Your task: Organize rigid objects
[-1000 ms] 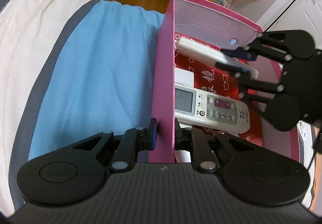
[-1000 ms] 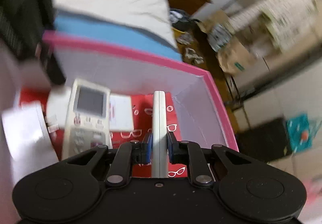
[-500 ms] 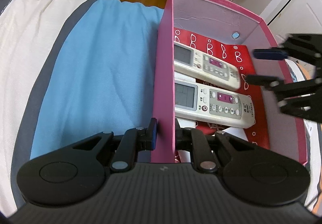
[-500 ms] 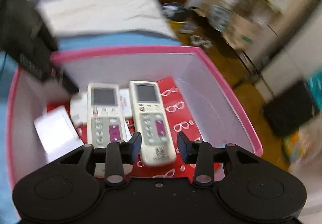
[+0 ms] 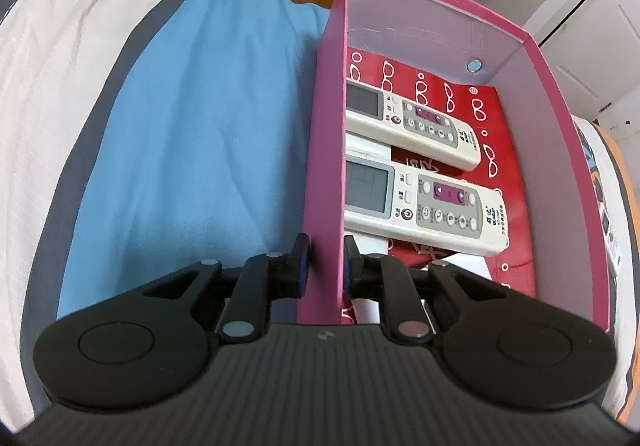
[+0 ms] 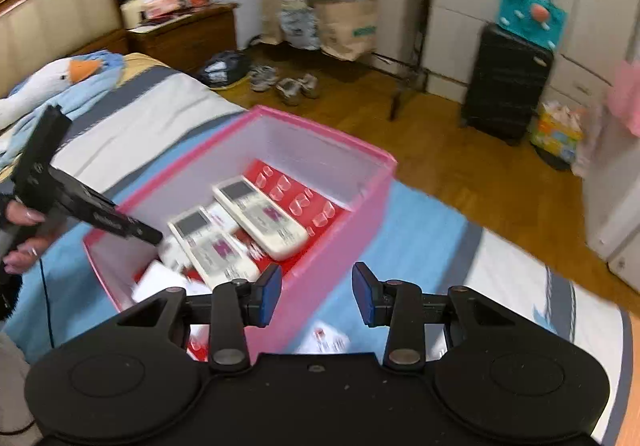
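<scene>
Pink box (image 5: 324,173) — two remotes (image 5: 424,205) inside; left gripper (image 5: 325,266) clamped on its wall. Right gripper (image 6: 316,294) beside the box — jaws parted, empty.

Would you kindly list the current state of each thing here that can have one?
pink box: open, no lid on, upright on the bed.
far remote: lying face up inside the box.
near remote: lying face up inside the box, beside the first.
left gripper: shut on the pink box's wall.
right gripper: open, empty.

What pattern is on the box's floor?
White eyeglasses on red lining, clearest in the left wrist view.
</scene>
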### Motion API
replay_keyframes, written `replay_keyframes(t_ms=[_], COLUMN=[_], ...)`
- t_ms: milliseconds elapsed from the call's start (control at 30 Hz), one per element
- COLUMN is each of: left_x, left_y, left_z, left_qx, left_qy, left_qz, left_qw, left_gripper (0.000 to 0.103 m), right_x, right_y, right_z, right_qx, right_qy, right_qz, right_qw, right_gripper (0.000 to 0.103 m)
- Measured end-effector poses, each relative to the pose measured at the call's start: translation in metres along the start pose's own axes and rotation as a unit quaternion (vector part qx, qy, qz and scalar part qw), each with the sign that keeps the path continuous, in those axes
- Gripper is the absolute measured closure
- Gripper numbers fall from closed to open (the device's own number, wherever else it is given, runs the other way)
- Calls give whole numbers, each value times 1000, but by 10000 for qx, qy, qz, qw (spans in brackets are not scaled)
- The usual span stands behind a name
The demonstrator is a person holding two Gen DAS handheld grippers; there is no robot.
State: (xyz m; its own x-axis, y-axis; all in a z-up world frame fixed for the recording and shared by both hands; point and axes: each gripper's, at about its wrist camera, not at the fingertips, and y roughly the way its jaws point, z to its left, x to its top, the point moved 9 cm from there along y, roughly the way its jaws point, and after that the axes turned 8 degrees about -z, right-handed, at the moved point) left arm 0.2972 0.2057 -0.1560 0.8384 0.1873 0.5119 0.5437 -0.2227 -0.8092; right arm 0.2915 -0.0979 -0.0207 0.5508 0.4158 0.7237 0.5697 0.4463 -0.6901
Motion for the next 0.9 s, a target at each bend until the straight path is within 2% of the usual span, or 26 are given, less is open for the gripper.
replay_keyframes(t_ms=[233,400,500,567,600,700,733,767,833,867,900], left_x=[-2,-2,-2,-2,-2,-3,-3,-3,-3,-3,-3], left_y=[-1,0,0,1,2,2,2,1,1,1,1], left_z=[1,-4,-5,-7,-8,-8,-8,-8,-7,-7,-6], left_qx=[-20,43,86,147,173,177,172,163,133,114,92], left_qy=[-45,109,165,241,273,303,299,299,290,268,242], left_qz=[71,50,36,29,23,1,1,-3,-10,-7,-6], left_qw=[10000,9999,9998,9996,9995,9994,9994,9994,9995,9996,9997], left_gripper=[89,82,82,82,82,82,82,82,82,82,82], right_x=[-59,-106,-113,-117,-121,-133,-131,-128,-122,-119,-116], right_y=[17,46,44,48,51,66,67,67,63,59,55], right_z=[-27,-39,-39,-31,-28,-22,-18,-16,-15,-17,-18], right_qx=[-203,-513,-180,312,379,-41,-78,-88,-77,-76,-52], right_qy=[763,630,1063,1498,1587,1114,1007,943,1167,1349,1504], right_qz=[471,1138,1114,1159,1238,1440,1357,1291,1215,1177,1123], right_qw=[9958,9902,9879,9814,9788,9833,9856,9871,9857,9838,9822], right_gripper=[60,59,59,60,60,60,67,78,90,99,99])
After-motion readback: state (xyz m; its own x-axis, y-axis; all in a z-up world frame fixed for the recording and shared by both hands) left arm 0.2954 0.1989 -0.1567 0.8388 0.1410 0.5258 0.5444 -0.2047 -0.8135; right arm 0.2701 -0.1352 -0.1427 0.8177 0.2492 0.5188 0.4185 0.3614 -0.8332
